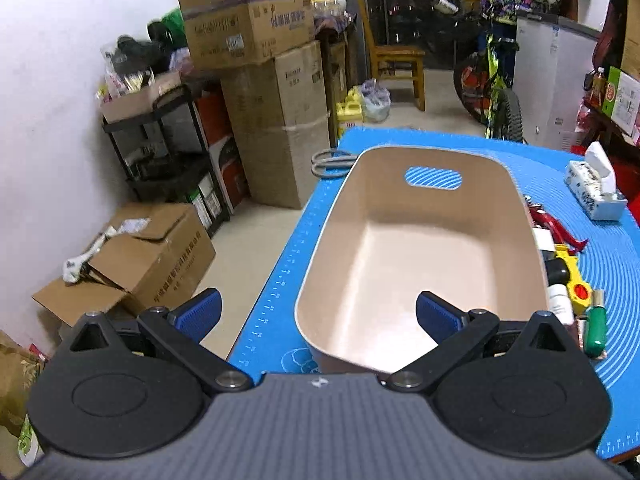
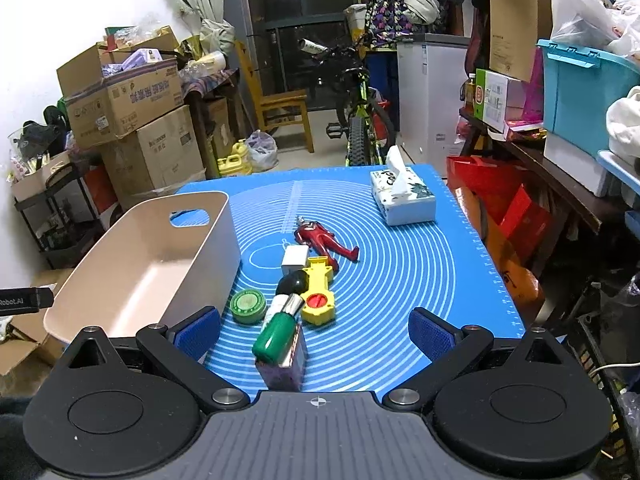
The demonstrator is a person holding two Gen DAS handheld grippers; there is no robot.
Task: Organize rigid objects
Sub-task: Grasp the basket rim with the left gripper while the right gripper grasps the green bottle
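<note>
2 open grippers hover over blue mat (image 2: 420,272); cardboard boxes (image 1: 276,128) behind.

Toys (image 2: 316,280) right of bin (image 2: 208,240) (touching).

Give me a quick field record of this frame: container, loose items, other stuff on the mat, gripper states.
container: beige bin, empty, on the left part of the blue mat
loose items: red figure, white adapter, yellow toy, green round tin, green-capped bottle, all right of the bin
other: tissue box at far right; scissors beyond the bin's far left corner
left gripper: open, empty, at the bin's near rim
right gripper: open, empty, over the bottle
</note>
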